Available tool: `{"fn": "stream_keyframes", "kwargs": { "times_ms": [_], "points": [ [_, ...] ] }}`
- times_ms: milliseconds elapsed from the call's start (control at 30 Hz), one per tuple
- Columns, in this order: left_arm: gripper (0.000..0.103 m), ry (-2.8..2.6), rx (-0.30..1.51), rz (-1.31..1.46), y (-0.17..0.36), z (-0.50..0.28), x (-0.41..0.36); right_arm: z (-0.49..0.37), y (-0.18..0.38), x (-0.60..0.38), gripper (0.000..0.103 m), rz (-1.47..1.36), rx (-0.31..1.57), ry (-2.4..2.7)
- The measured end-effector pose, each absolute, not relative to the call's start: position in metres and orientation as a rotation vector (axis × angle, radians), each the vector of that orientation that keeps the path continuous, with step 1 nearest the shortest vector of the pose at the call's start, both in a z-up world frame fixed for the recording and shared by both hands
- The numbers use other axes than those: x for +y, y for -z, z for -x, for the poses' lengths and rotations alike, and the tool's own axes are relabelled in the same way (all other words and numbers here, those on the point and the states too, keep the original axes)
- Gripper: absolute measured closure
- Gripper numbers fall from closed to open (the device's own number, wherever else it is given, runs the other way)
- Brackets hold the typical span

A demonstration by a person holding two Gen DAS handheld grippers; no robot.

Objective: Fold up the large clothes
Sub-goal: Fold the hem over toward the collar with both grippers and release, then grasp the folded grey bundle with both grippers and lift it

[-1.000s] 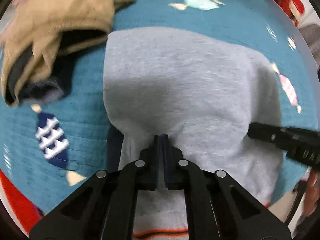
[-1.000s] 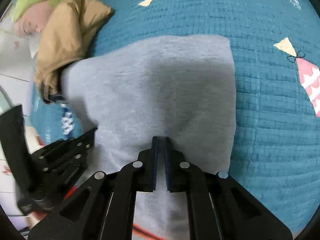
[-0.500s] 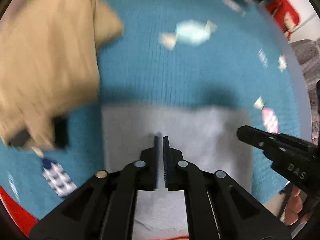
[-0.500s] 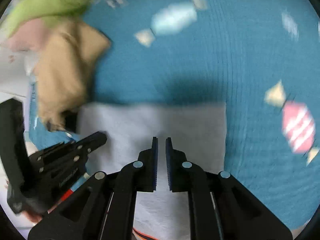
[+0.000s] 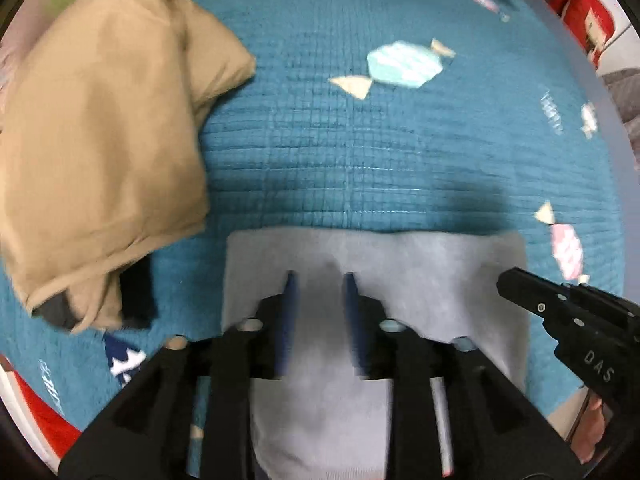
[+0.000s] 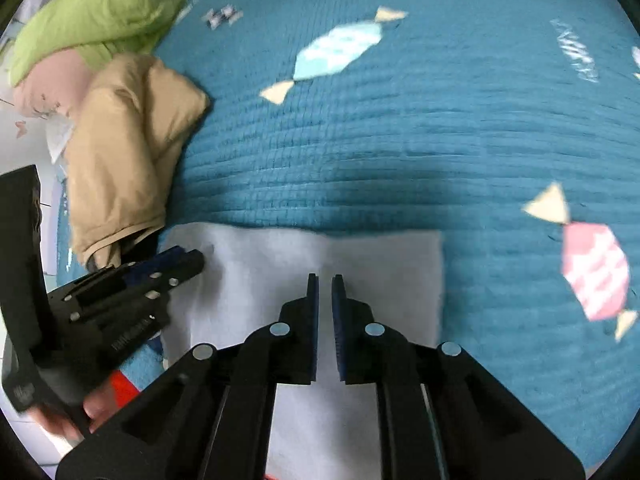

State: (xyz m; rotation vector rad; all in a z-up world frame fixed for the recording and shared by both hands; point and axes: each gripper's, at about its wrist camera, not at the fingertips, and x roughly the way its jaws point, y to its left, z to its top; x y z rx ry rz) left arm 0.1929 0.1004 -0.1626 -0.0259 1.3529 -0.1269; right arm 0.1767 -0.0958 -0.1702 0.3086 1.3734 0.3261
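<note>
Teal quilted bedspread [image 5: 360, 152] carries everything. Tan garment [image 5: 100, 140] lies heaped at its left, green cloth [image 6: 92, 12] beyond it. Grey garment [image 5: 372, 264] lies folded flat on the quilt directly under both tools, far edge straight, corners square.

Left gripper [image 5: 318, 280]: jaws opening, nothing between them, cloth lying flat below. Right gripper [image 6: 325, 280]: jaws opening too, only a narrow gap so far, no cloth pinched in it.

Judgement: release after laying a fold. To do it well, let both jaws clear the cloth fully before lifting, lift straight away so the top layer is not dragged, then check that the edges line up before the next fold.
</note>
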Motion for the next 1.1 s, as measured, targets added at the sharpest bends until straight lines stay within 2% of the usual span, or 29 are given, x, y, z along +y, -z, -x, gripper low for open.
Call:
{"fn": "stream_keyframes", "kwargs": {
  "times_ms": [33, 67, 100, 167, 367, 500, 633, 700, 767, 933, 1100],
  "points": [
    [0.014, 0.13, 1.325, 0.038, 0.159, -0.189, 0.104, -0.167, 0.167, -0.099, 0.075, -0.301, 1.354, -0.314],
    [0.006, 0.126, 1.275, 0.051, 0.152, -0.179, 0.103, -0.154, 0.167, -0.102, 0.036, -0.287, 1.317, -0.27],
    [0.006, 0.114, 1.214, 0.05, 0.147, -0.166, 0.105, -0.149, 0.166, -0.104, 0.007, -0.283, 1.286, -0.232],
    [0.006, 0.092, 1.188, -0.004, 0.152, -0.152, 0.099, -0.127, 0.162, -0.119, 0.008, -0.303, 1.175, -0.148],
    [0.006, 0.09, 1.203, -0.061, 0.178, -0.098, 0.112, -0.092, 0.175, -0.131, 0.008, -0.395, 1.109, -0.101],
    [0.006, 0.068, 1.191, 0.052, 0.192, -0.072, 0.124, -0.076, 0.19, -0.135, 0.008, -0.389, 1.115, -0.085],
    [0.005, 0.137, 1.31, 0.235, 0.221, -0.079, 0.14, -0.071, 0.225, -0.15, 0.008, -0.589, 1.216, -0.147],
    [0.003, 0.163, 1.351, 0.43, 0.24, -0.081, 0.159, -0.07, 0.236, -0.161, 0.006, -0.671, 1.166, -0.17],
    [0.003, 0.18, 1.323, 0.492, 0.241, -0.078, 0.168, -0.064, 0.236, -0.17, 0.006, -0.709, 1.093, -0.193],
    [0.003, 0.179, 1.3, 0.405, 0.239, -0.075, 0.156, -0.035, 0.231, -0.148, 0.006, -0.486, 0.847, -0.192],
    [0.003, 0.186, 1.284, 0.406, 0.236, -0.068, 0.159, -0.04, 0.232, -0.15, 0.006, -0.498, 0.876, -0.203]
  ]
}}
